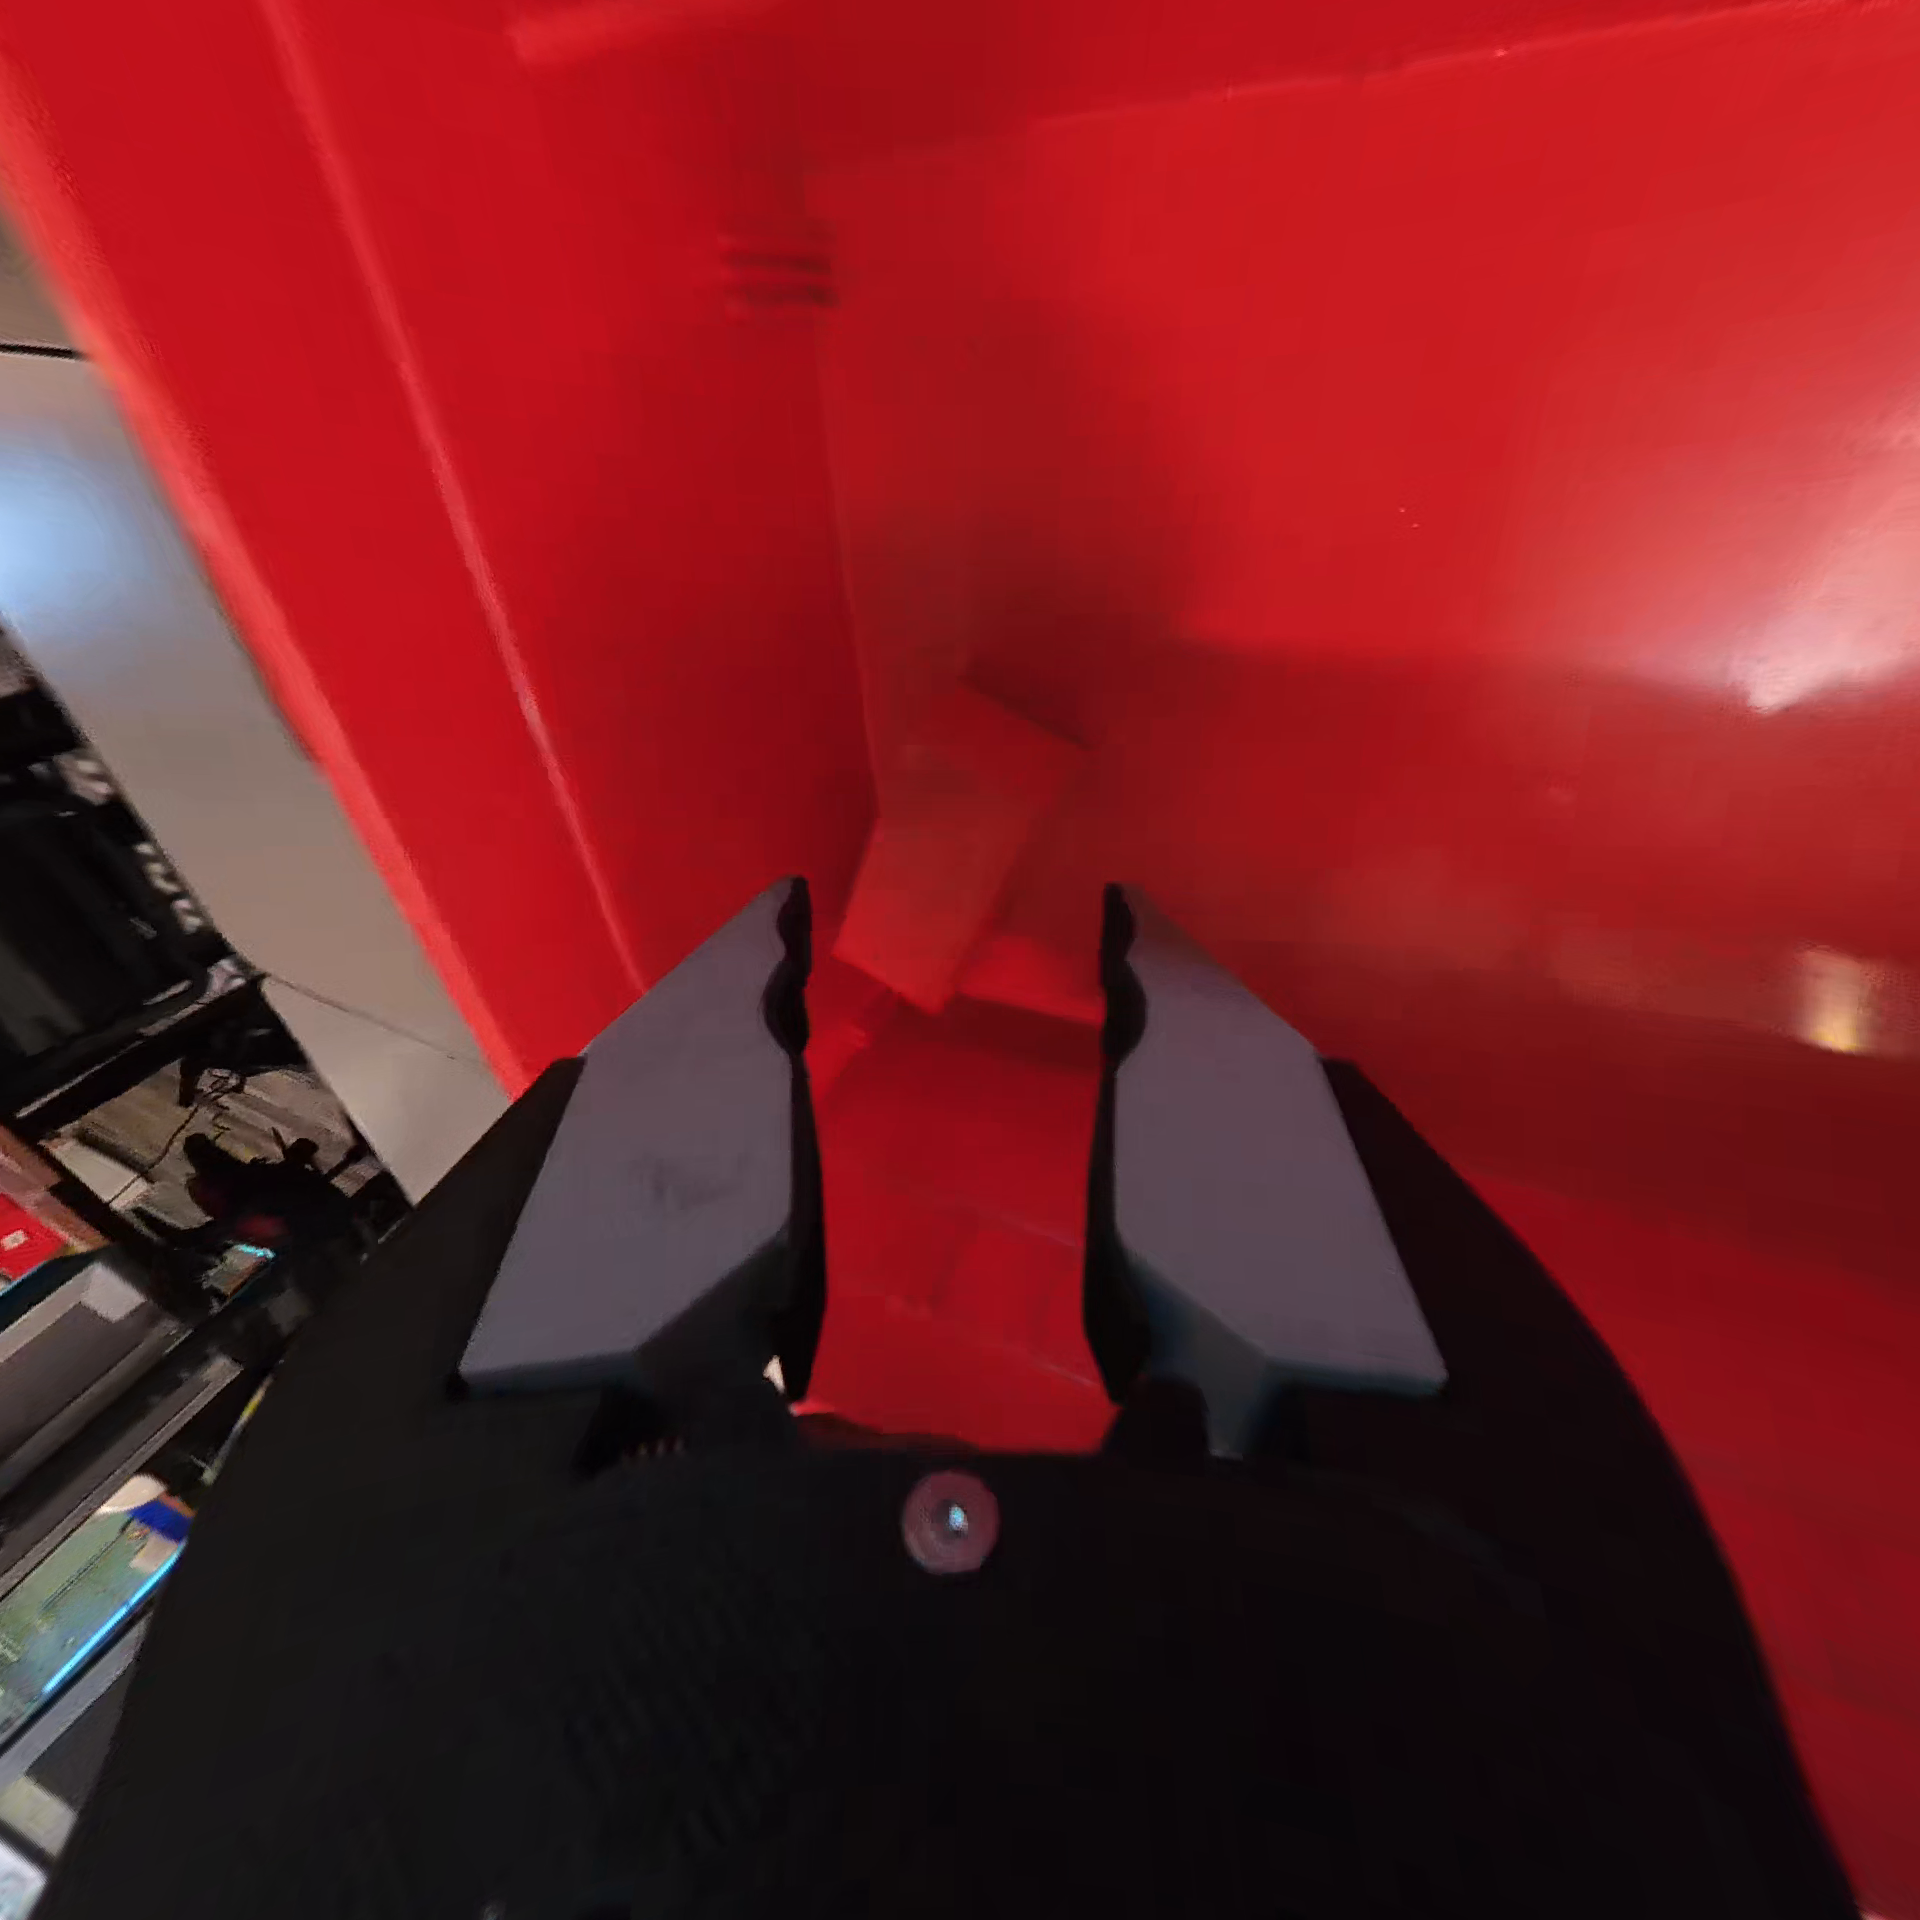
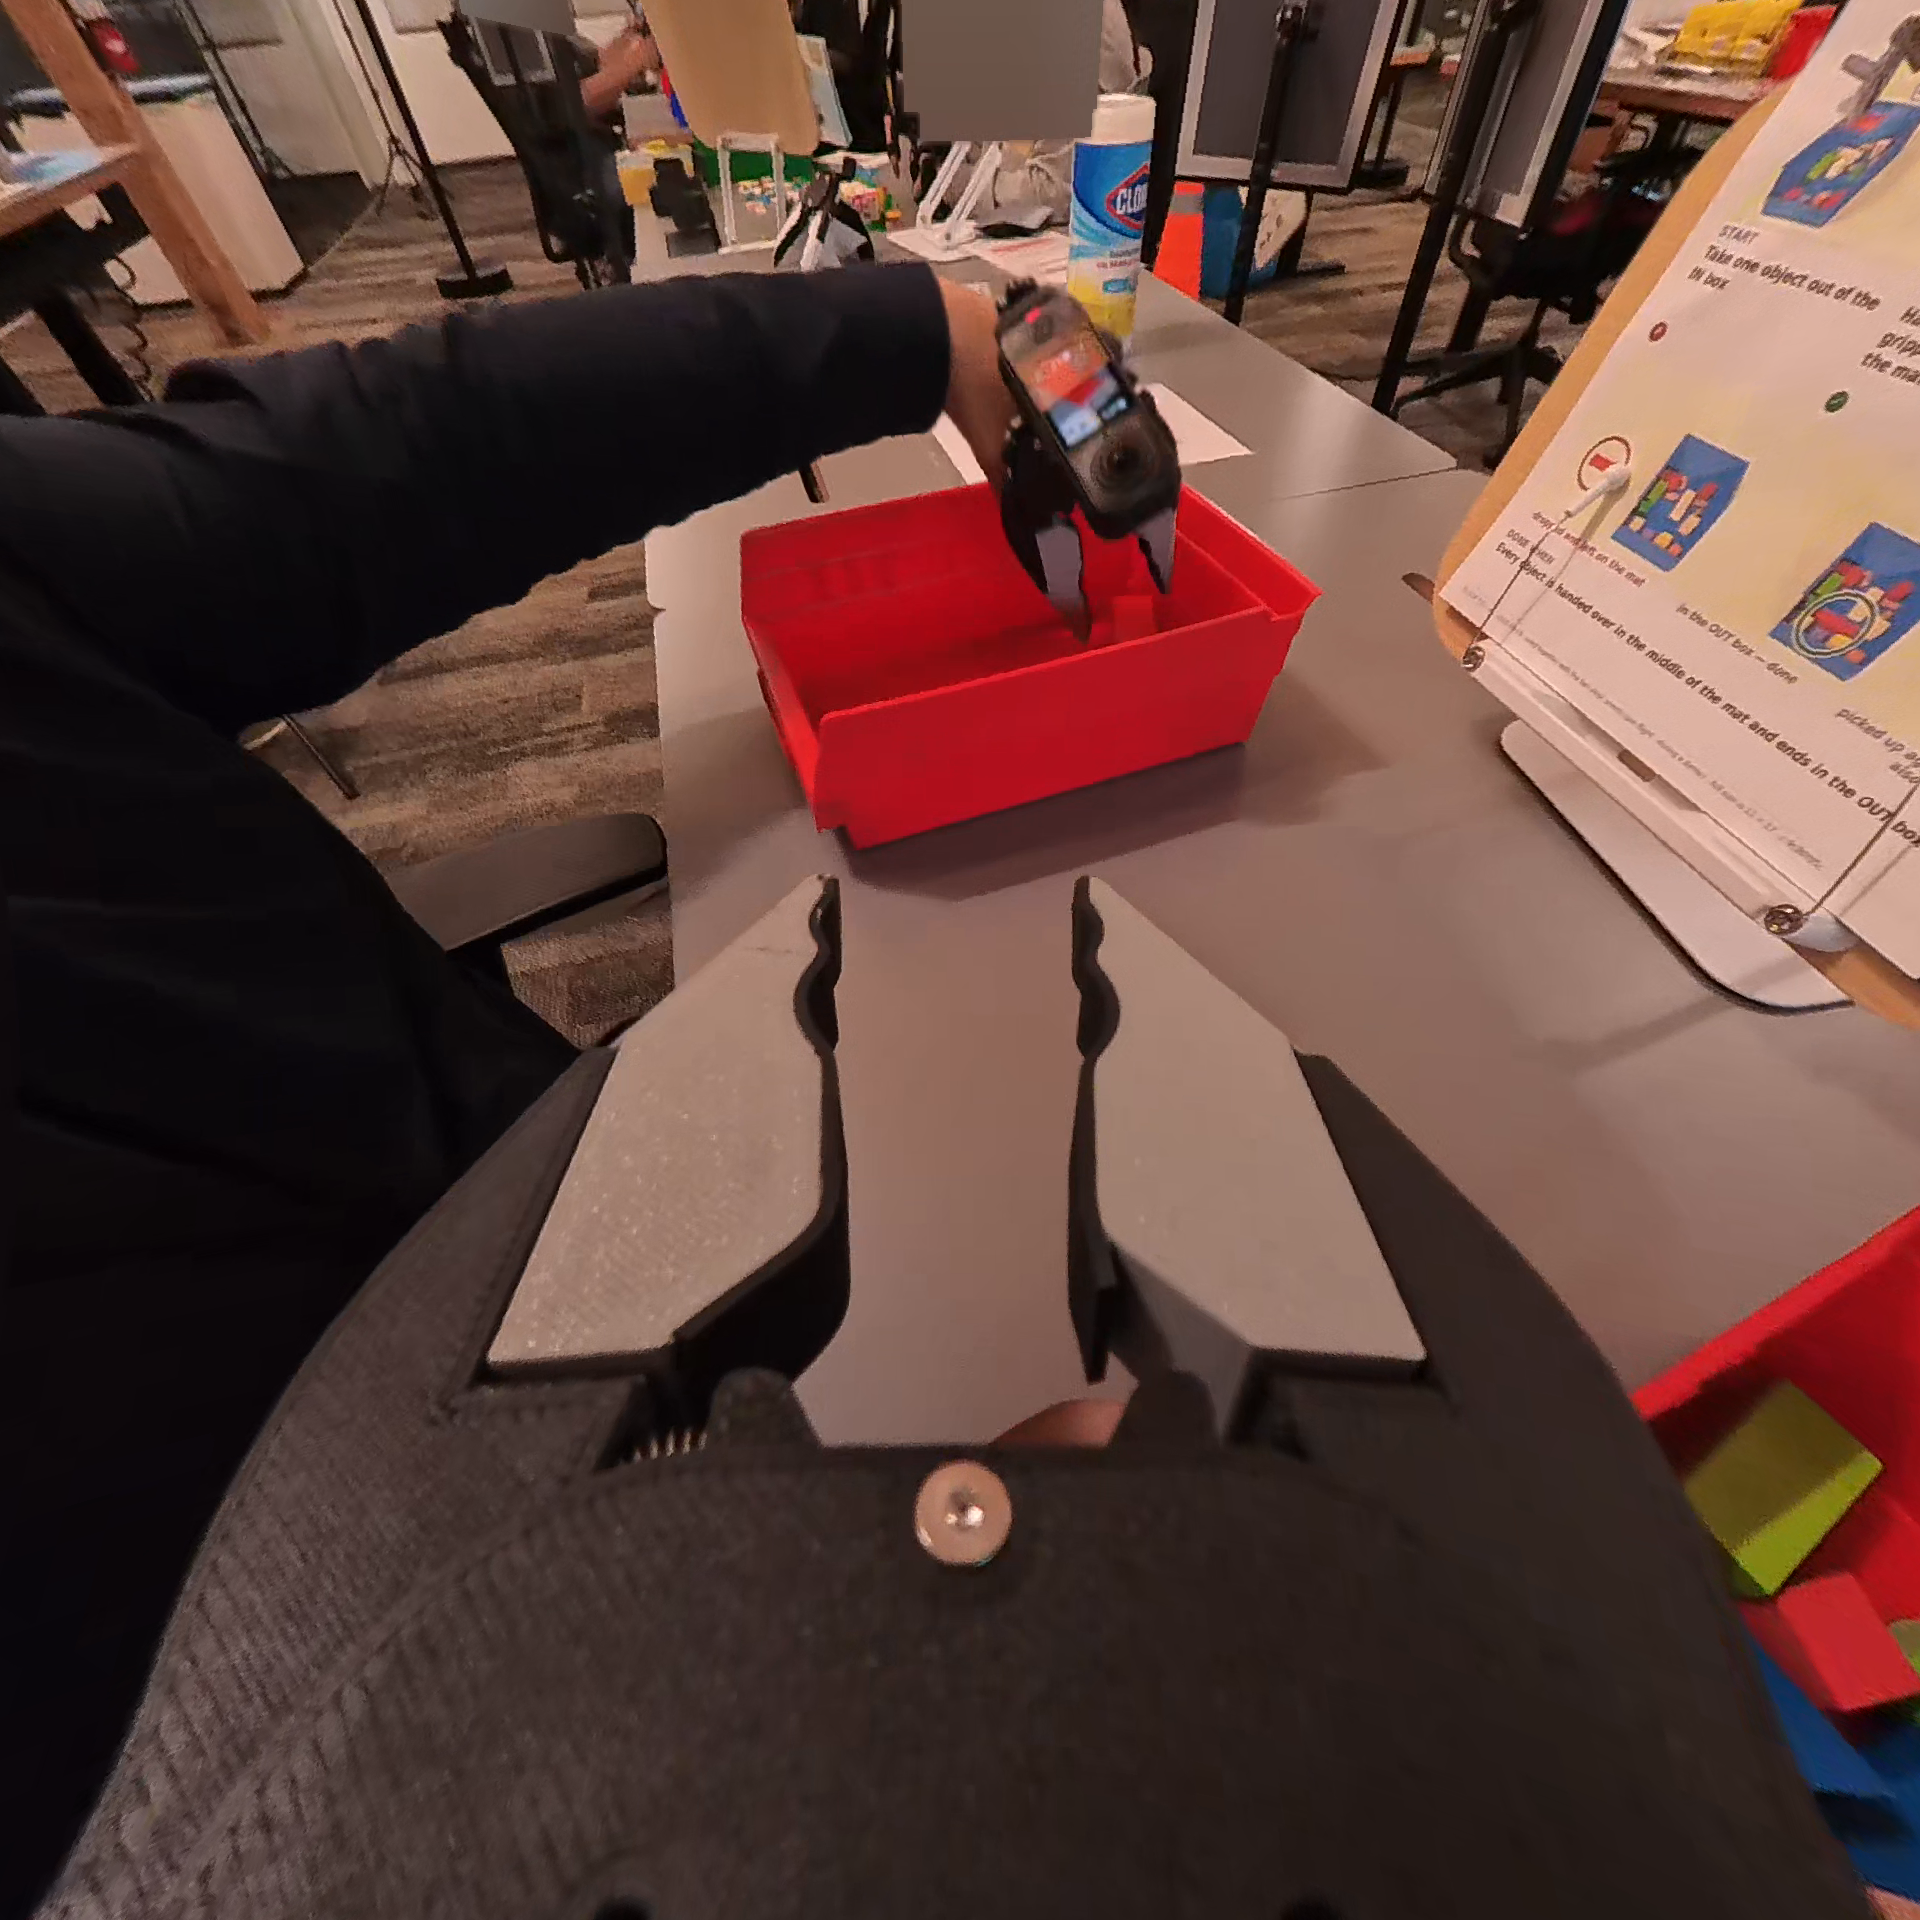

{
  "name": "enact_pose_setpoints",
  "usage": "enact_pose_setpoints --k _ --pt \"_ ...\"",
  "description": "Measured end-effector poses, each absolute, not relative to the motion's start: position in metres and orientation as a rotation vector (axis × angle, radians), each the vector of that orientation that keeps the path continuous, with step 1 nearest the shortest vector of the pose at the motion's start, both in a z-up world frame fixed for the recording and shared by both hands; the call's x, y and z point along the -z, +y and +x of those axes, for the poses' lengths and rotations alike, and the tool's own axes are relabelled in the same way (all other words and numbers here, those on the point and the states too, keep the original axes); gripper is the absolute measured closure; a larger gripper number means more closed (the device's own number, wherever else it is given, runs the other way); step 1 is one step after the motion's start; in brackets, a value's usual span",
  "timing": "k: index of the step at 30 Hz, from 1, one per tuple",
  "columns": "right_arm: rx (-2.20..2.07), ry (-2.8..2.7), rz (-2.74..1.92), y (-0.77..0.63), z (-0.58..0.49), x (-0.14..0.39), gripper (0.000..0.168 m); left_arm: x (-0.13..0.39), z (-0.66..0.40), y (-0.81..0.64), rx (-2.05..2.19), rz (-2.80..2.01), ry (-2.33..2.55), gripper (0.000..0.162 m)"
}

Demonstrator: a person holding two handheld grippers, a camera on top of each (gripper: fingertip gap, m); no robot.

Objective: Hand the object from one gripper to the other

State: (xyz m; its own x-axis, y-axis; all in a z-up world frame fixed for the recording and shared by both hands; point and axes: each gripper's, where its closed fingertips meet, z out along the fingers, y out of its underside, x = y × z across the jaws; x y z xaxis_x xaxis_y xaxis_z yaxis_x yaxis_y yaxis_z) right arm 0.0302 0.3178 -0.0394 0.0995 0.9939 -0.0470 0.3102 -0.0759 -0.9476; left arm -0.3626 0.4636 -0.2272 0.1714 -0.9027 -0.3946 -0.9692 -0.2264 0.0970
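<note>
My left gripper is open and empty, pointing down inside a red bin. A red flat block lies in the bin's corner just beyond the fingertips, untouched. In the right wrist view the left gripper hangs open over the far red bin, held by a person's dark-sleeved arm. A small red block shows between its fingers on the bin floor. My right gripper is open and empty above the grey table.
A second red bin at the near right holds a green block, a red block and blue pieces. An instruction board on a white stand rises at the right. A wipes canister stands behind the far bin. About 45 centimetres separates my left fingertips from my right.
</note>
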Motion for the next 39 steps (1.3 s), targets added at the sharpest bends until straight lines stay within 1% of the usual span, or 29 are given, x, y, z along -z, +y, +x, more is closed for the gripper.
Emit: enact_pose_setpoints --k 5,7,8,9,14,17,20,22,25,28,30,32,34,35,39 --pt "-1.070 -1.305 -1.507 0.323 0.040 0.038 0.127 0.251 -0.373 0.466 -0.586 -2.368 1.933 0.101" --pt "-1.056 -1.300 -1.519 0.327 0.043 0.040 0.126 0.254 -0.373 0.468 -0.560 -2.399 1.936 0.111" --pt "-1.052 -1.294 -1.517 0.328 0.044 0.039 0.127 0.255 -0.370 0.472 -0.538 -2.393 1.917 0.121" --pt "-1.055 -1.292 -1.514 0.328 0.045 0.039 0.127 0.256 -0.368 0.471 -0.506 -2.398 1.918 0.124" --pt "-1.061 -1.290 -1.511 0.328 0.050 0.039 0.127 0.254 -0.366 0.466 -0.497 -2.376 1.920 0.127" --pt "-1.068 -1.285 -1.505 0.327 0.054 0.039 0.128 0.242 -0.354 0.462 -0.475 -2.293 1.868 0.127" --pt "-1.099 -1.280 -1.495 0.324 0.052 0.037 0.128 0.209 -0.326 0.464 -0.410 -2.150 1.737 0.127" --pt "-1.100 -1.290 -1.474 0.319 0.048 0.034 0.128 0.171 -0.290 0.466 -0.304 -1.986 1.590 0.126" --pt "-1.060 -1.315 -1.443 0.313 0.038 0.035 0.128 0.101 -0.218 0.442 0.039 -1.709 1.344 0.127" --pt "-1.032 -1.345 -1.443 0.307 0.027 0.040 0.128 0.025 -0.154 0.389 0.488 -1.420 1.096 0.127" --pt "-1.044 -1.343 -1.438 0.303 0.020 0.038 0.127 -0.009 -0.130 0.357 0.756 -1.310 0.921 0.127" --pt "-1.070 -1.313 -1.404 0.298 0.012 0.028 0.127 -0.019 -0.110 0.336 0.972 -1.317 0.790 0.127" --pt "-1.087 -1.291 -1.371 0.292 0.004 0.019 0.126 -0.013 -0.090 0.318 1.188 -1.394 0.689 0.127" --pt "-1.076 -1.288 -1.362 0.289 0.000 0.017 0.126 -0.015 -0.080 0.304 1.264 -1.352 0.685 0.127" --pt "-1.043 -1.328 -1.350 0.274 -0.015 0.022 0.124 -0.001 -0.060 0.281 1.262 -1.348 0.708 0.127"
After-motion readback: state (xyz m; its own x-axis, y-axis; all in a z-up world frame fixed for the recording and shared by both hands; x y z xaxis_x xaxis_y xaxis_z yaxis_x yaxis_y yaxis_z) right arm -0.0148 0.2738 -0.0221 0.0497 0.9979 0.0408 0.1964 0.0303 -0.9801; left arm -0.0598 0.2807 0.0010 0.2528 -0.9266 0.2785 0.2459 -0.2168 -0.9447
